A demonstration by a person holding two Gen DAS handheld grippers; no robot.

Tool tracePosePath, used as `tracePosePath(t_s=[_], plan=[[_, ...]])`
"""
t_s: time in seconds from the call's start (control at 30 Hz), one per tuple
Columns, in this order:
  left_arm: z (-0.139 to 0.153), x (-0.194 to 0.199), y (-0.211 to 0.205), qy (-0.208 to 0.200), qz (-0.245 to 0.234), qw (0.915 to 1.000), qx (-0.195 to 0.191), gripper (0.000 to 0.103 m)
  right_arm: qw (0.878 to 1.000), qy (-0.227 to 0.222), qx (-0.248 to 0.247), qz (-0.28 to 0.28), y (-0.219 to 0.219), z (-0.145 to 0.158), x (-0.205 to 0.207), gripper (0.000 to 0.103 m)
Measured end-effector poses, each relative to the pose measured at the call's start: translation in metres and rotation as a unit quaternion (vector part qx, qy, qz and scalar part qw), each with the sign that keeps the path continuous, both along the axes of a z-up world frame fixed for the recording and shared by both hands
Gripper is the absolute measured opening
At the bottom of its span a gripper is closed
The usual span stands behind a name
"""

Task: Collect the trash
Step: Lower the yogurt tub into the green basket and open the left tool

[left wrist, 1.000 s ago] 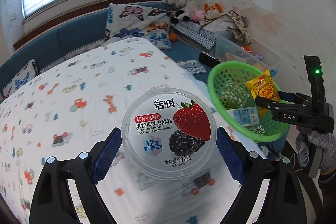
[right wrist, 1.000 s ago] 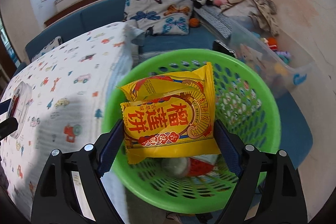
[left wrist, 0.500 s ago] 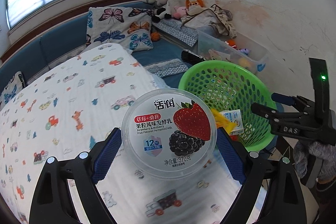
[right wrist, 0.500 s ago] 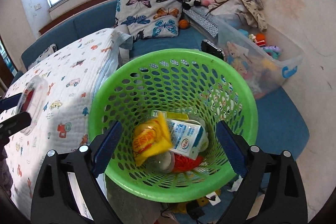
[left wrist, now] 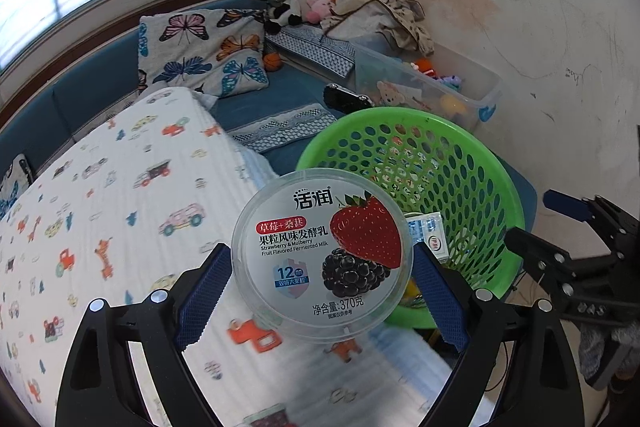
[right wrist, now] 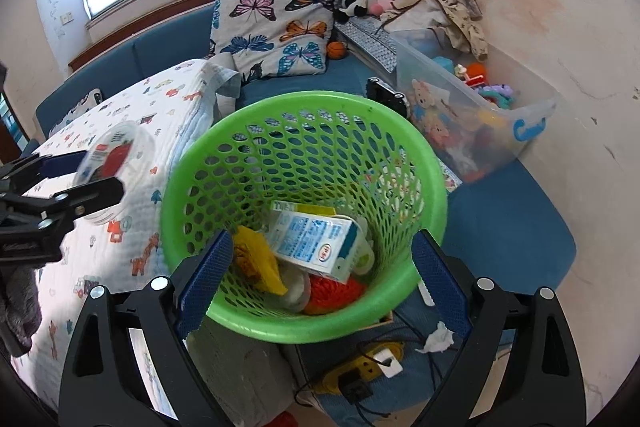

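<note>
Gripping round yogurt tub (left wrist: 322,254) by its sides, left gripper (left wrist: 322,291) keeps lid facing camera, beside green basket (left wrist: 480,163) rim. Right gripper (right wrist: 320,283) spread wide, empty, above basket holding milk carton (right wrist: 316,245), yellow wrapper (right wrist: 256,259).

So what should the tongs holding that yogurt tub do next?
Probably carry the yogurt tub on over the green basket before letting go: the left tongs grip it above the printed blanket, short of the rim.
</note>
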State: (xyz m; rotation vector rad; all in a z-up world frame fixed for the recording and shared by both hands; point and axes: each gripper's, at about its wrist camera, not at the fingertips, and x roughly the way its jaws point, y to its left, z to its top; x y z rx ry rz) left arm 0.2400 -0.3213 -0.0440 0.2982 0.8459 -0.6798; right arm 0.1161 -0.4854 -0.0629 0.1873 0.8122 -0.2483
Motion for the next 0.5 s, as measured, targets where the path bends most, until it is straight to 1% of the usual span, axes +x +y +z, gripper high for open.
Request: tracePosePath(t_s=[0.13,0.37,0.5], plan=[[-0.005,0.005,-0.014,0.012,-0.005,0.9999,0.003,0.087,1.0,-0.001,0.004,-0.002,-0.002,-0.001,-0.007,0.09],[-0.01,0.006,-0.03,0.02,-0.015,0.9997,0.003,0.087,1.0,0.001,0.009,-0.001,-0.001,-0.005,-0.018,0.09],[-0.013,0.008,-0.032,0.035,-0.014,0.9993,-0.006,0.088,1.0,-0.002,0.016,-0.004,-0.001,-0.005,-0.024,0.09]])
